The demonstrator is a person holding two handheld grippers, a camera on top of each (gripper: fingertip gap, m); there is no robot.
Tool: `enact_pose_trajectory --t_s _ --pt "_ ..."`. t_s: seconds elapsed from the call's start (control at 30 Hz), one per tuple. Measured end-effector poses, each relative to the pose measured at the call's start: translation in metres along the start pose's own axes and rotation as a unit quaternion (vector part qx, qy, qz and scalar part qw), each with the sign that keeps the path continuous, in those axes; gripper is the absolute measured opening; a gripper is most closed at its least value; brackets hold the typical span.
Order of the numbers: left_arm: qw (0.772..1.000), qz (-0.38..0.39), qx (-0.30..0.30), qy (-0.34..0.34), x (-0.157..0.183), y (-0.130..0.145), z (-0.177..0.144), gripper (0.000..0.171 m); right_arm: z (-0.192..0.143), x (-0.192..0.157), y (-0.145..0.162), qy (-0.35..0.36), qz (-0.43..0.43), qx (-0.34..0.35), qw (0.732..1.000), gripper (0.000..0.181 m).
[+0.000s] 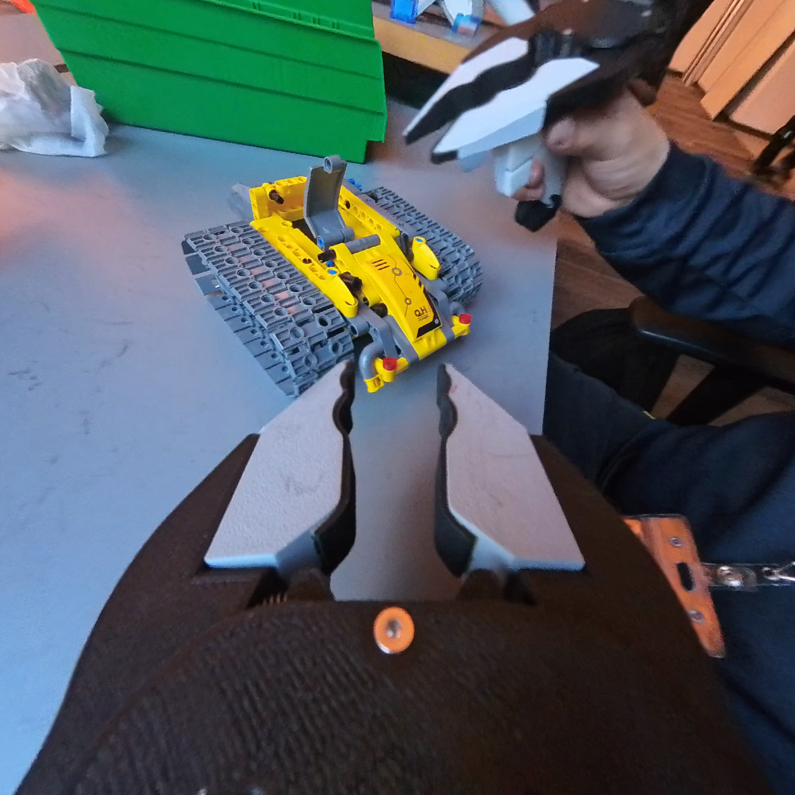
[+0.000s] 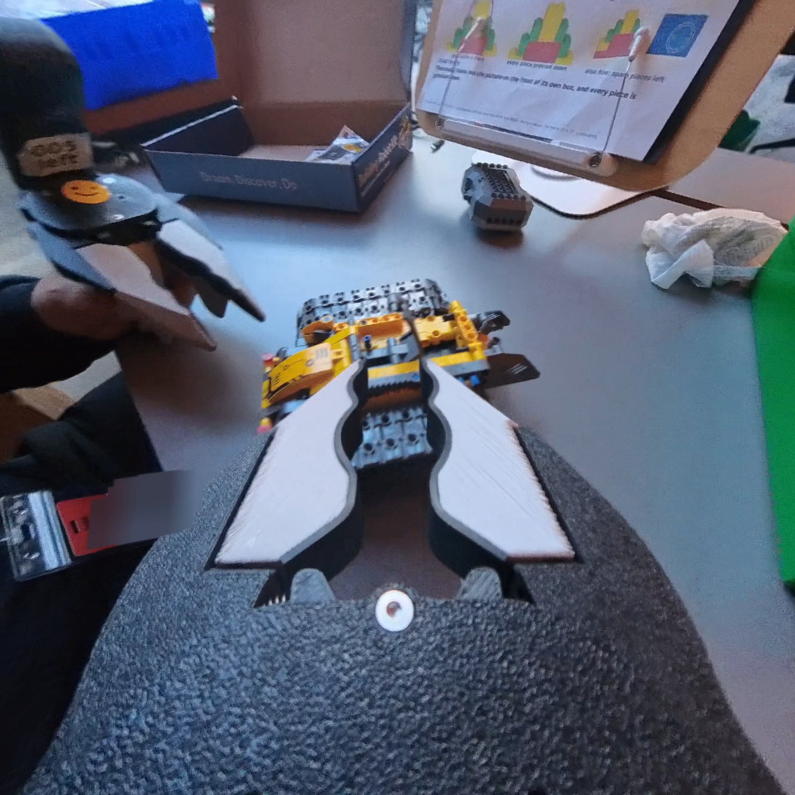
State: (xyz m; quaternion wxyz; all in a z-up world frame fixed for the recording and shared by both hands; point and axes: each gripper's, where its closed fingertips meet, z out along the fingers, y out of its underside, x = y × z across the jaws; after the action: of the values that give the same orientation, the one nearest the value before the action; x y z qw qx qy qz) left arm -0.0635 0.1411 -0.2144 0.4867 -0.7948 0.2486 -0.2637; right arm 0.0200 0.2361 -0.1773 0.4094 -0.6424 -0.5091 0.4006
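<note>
A yellow and grey tracked brick vehicle (image 1: 331, 275) is seen standing on the grey table (image 1: 107, 365) at the centre of the left wrist view, near the table's right-hand edge. The left gripper (image 1: 395, 374) is held just short of the model's red-studded front end, its fingers parted with only bare table between them and nothing gripped. The right gripper (image 2: 393, 372) is seen above the model in its own view, fingers parted to either side of the yellow middle; whether they touch it cannot be told. The model is judged light but fragile: it is made of many clipped parts, and the raised grey seat piece (image 1: 325, 198) and small pins would be dislodged easily. The segmented tracks are likely to give and shift, so the stiff yellow frame between them is judged the safer hold. The table is smooth and hard, faintly scuffed. A green bin (image 1: 223, 69) and crumpled white paper (image 1: 47, 112) are seen at the upper left; an open cardboard box (image 2: 279, 172), a dark brick block (image 2: 497, 198) and a stand holding a printed sheet (image 2: 559, 86) fill the top of the right wrist view.
</note>
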Motion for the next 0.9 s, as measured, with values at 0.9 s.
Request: enact_pose_trajectory --t_s 0.9 --pt "0.976 0.141 -0.115 -0.117 -0.016 0.027 0.020 0.045 0.016 -0.066 0.049 0.133 -0.215 -0.054 0.966 0.064"
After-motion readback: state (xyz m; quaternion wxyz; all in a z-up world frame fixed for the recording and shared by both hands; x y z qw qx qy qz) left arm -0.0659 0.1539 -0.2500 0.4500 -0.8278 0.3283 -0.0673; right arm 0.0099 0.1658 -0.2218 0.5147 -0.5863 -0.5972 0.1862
